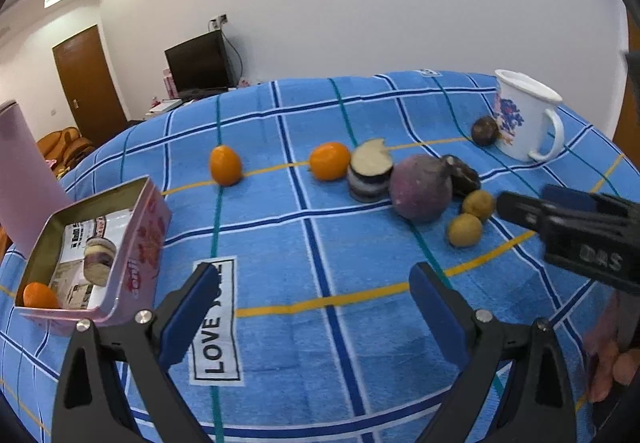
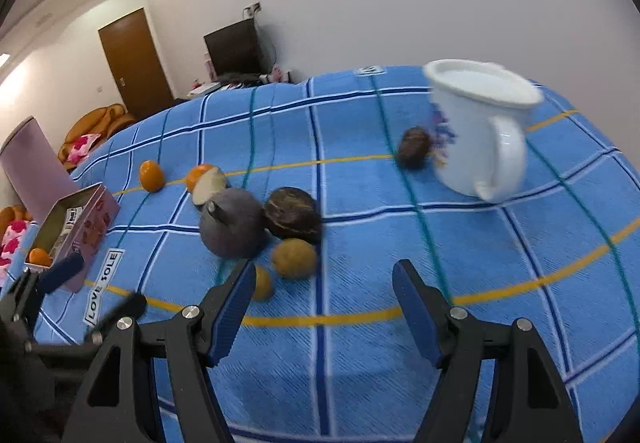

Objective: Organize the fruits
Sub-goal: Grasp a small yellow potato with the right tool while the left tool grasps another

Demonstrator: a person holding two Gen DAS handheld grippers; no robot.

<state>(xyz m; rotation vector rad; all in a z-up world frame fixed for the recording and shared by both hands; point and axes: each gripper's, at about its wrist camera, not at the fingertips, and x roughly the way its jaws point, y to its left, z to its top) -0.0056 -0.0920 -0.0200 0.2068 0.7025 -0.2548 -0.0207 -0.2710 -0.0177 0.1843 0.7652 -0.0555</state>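
Fruits lie in a row on the blue checked cloth (image 1: 280,235): two oranges (image 1: 225,165) (image 1: 330,160), a stack of cut purple slices (image 1: 370,175), a big purple fruit (image 1: 420,187), a dark brown fruit (image 2: 293,219), two small yellow-brown fruits (image 1: 478,204) (image 1: 464,229) and a dark round fruit (image 1: 484,130). An open pink tin (image 1: 92,255) at the left holds one orange (image 1: 39,295). My left gripper (image 1: 314,269) is open and empty, short of the row. My right gripper (image 2: 324,275) is open and empty, just right of the yellow-brown fruits (image 2: 295,258).
A white enamel mug (image 2: 480,131) with a blue flower print stands at the far right, beside the dark round fruit (image 2: 415,147). The tin's lid (image 1: 20,163) stands upright behind it. A hand (image 1: 612,367) shows at the lower right. A "LOVE" label (image 1: 216,319) lies on the cloth.
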